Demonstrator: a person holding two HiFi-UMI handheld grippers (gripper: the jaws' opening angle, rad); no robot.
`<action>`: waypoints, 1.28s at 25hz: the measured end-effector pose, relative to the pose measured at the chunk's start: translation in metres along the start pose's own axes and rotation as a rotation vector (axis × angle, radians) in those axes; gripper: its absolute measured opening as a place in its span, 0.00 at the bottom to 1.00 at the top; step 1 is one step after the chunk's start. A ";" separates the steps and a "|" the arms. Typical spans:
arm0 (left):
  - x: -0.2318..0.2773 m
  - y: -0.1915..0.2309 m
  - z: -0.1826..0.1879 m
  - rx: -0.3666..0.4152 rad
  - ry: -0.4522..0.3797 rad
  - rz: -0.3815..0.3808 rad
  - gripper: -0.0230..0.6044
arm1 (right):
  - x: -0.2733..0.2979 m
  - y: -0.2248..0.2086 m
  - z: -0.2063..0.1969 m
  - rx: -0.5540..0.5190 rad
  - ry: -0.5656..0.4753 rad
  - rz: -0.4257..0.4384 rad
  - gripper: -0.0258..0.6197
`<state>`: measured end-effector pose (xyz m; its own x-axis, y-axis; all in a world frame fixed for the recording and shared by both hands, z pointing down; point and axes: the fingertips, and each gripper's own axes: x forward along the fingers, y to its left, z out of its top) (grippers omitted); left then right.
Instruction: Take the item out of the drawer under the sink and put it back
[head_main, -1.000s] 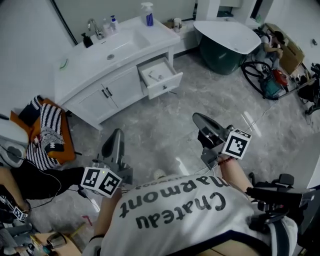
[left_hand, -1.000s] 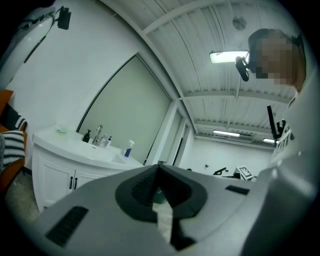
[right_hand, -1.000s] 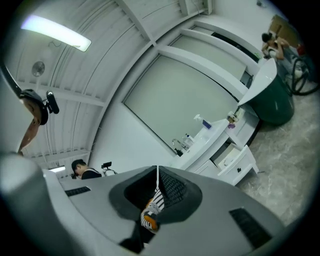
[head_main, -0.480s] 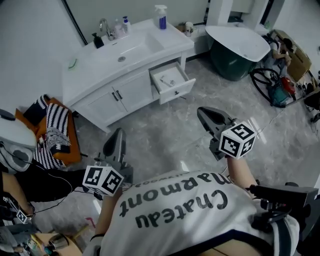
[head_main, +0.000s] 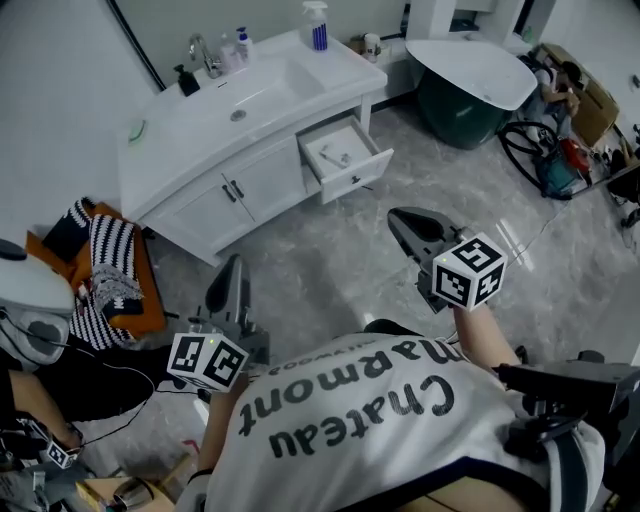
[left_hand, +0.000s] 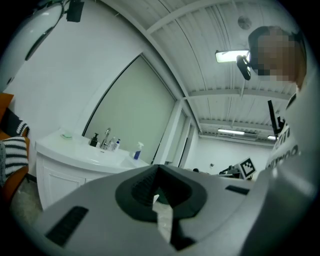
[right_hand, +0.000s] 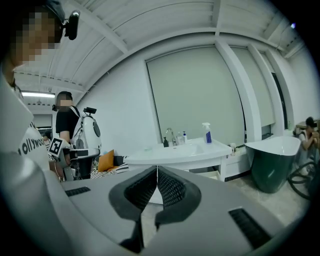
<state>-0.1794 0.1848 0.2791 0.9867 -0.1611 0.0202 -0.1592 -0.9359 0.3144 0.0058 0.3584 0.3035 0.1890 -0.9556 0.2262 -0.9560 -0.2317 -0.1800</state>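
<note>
Grey floor (head_main: 310, 255); left hand-held gripper (head_main: 234, 266), right hand-held gripper (head_main: 400, 220) forward, closed.

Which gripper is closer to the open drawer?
Right. The right gripper is short of the open drawer; the left gripper is farther back, off to its left.

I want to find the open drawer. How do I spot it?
Look for the long white vanity with the sink, standing against the wall. Under its right end in the head view, next to two closed cupboard doors, is the drawer. It is the only part pulled out over the floor, and a small pale item lies inside.
</note>
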 end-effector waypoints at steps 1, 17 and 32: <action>0.001 0.001 -0.002 -0.003 0.007 0.000 0.05 | 0.002 0.001 -0.001 0.000 0.002 0.003 0.06; 0.031 0.015 -0.021 -0.041 0.023 -0.016 0.05 | 0.025 -0.008 -0.019 -0.005 0.045 0.017 0.06; 0.114 0.032 -0.002 -0.040 0.043 0.003 0.05 | 0.097 -0.073 0.013 0.039 0.053 0.078 0.06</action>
<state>-0.0716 0.1368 0.2933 0.9869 -0.1492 0.0611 -0.1611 -0.9221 0.3518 0.0965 0.2806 0.3260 0.1010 -0.9604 0.2598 -0.9577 -0.1646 -0.2362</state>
